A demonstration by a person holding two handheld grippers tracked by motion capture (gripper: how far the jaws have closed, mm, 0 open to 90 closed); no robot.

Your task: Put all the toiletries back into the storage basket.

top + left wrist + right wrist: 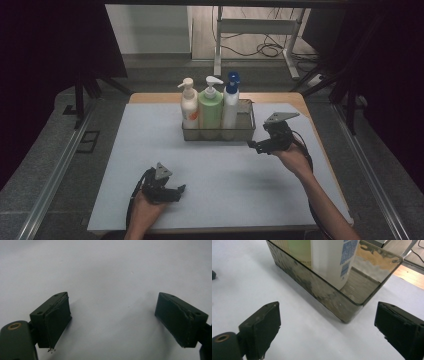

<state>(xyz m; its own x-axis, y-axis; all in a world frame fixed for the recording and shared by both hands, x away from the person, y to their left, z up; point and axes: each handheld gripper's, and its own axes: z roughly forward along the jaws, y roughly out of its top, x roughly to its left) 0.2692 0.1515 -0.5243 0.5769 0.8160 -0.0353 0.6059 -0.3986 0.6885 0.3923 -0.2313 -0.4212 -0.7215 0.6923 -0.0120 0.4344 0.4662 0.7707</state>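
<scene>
The right gripper (254, 146) hangs spread and empty just beside the tray (245, 134) of three bottles (white bottle (230, 107) nearest). The left gripper (179, 191) rests spread on the mat (220, 175).

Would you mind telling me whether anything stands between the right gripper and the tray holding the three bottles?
Nothing visible does. The right gripper has open jaws facing the near corner of the tray, with bare white mat between them.
</scene>
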